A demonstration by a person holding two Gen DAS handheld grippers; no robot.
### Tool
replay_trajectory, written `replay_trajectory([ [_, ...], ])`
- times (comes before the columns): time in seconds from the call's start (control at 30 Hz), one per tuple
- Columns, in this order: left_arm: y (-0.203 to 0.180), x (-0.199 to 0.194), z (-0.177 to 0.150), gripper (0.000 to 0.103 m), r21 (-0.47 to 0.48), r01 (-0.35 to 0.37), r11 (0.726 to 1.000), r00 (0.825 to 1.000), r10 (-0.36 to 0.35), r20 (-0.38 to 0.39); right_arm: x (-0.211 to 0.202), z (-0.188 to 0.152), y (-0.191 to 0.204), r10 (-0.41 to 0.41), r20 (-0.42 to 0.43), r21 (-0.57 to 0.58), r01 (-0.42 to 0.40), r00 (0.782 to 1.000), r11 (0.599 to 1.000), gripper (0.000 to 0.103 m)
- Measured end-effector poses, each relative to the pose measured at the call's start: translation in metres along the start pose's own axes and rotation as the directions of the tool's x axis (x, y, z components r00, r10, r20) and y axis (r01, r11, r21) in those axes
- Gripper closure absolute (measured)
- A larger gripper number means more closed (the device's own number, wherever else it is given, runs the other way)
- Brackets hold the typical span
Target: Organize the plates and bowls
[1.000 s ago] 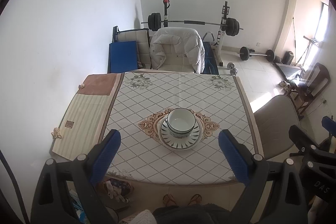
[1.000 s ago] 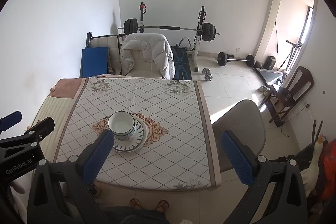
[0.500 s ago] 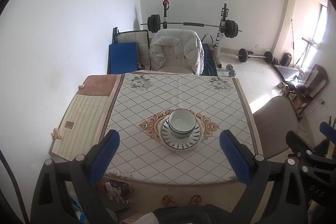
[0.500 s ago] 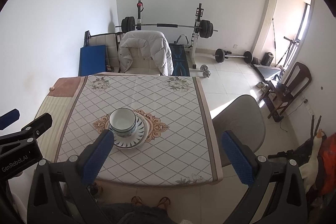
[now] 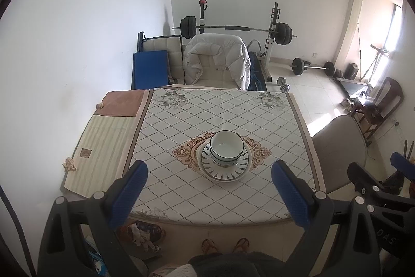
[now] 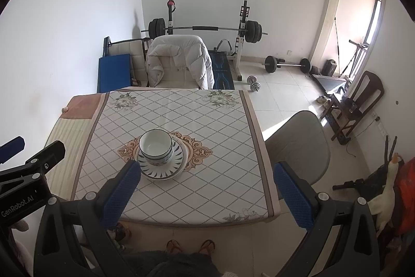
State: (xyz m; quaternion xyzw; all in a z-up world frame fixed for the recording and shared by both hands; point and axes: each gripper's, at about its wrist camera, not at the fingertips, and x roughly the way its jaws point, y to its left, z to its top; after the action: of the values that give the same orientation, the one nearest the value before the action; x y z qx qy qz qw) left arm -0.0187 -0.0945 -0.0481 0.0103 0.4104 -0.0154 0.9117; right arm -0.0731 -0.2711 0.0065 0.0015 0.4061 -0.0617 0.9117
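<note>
White stacked bowls (image 5: 226, 149) sit on the stacked plates (image 5: 225, 168) at the table (image 5: 181, 194) centre, ahead of the left gripper (image 5: 209, 188) and ahead-left of the right gripper (image 6: 207, 188); both gape wide, empty.

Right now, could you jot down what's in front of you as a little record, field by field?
Dishes: stacked bowls nested on stacked plates
Where: centre of the table, on the ornate medallion of its patterned cloth
Left gripper: open, empty, held back above the near edge
Right gripper: open, empty, also held back
Far side: chair draped with a white jacket
Right side: grey chair
Background: barbell rack
</note>
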Motion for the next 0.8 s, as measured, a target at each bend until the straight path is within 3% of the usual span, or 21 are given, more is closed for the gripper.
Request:
replay_trajectory([
  [0.8, 0.019, -0.003, -0.002, 0.005, -0.01, 0.0, 1.0, 1.0, 0.0, 0.003, 0.005, -0.005, 0.016, 0.007, -0.002, -0.002, -0.007, 1.0, 1.0, 0.0],
])
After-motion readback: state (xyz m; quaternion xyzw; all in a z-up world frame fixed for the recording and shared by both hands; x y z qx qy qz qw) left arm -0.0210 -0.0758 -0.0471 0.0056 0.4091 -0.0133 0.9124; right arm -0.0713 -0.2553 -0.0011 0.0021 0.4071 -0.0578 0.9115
